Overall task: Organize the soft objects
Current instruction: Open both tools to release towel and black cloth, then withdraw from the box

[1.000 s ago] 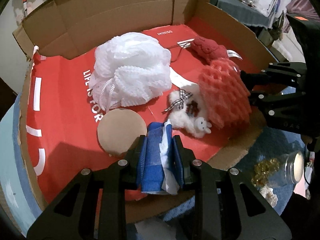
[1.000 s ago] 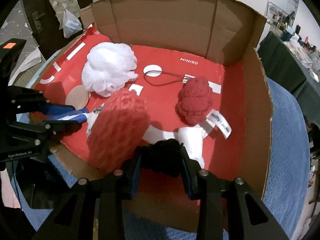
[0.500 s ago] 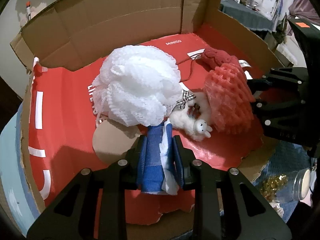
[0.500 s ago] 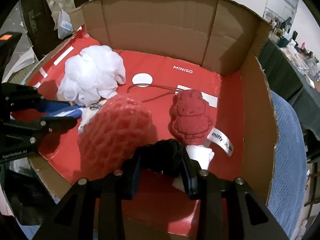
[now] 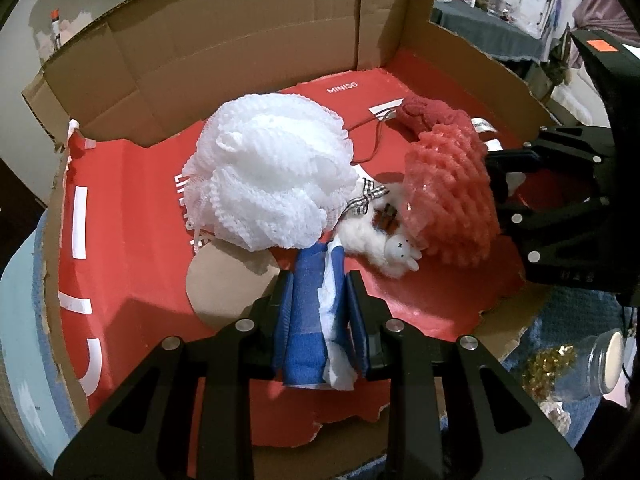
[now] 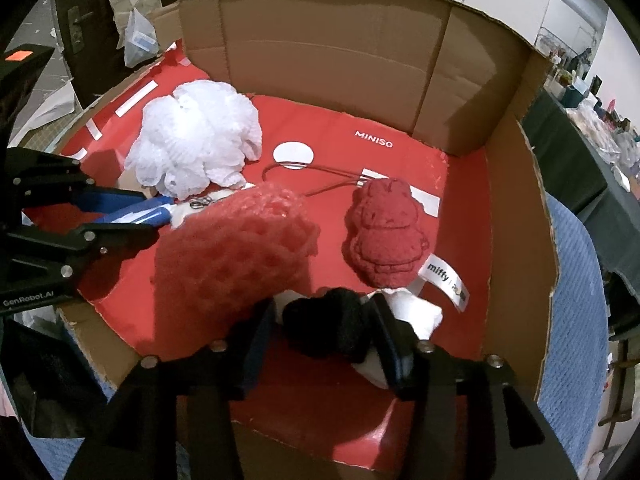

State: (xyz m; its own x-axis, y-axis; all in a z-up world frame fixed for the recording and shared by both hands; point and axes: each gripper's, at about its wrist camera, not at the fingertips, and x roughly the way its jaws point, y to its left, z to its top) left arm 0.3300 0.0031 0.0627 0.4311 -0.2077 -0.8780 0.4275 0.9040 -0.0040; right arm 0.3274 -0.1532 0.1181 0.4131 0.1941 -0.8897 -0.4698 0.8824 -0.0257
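An open cardboard box with a red floor holds soft things. My left gripper is shut on a folded blue and white cloth, low inside the box front, touching a white mesh bath pouf. A small white plush bunny lies between the pouf and a pink-red foam sponge. My right gripper is shut on a black fuzzy soft thing, inside the box beside the sponge. A dark red plush figure with a "miffy" tag lies just ahead.
A round brown disc lies on the box floor by the left gripper. A glass jar with gold bits stands on the blue mat outside the box. High cardboard walls close the back and right side.
Both grippers have moved forward, deeper into the box, still holding their loads. The blue cloth now reaches the white pouf; the black thing now sits near the red plush.
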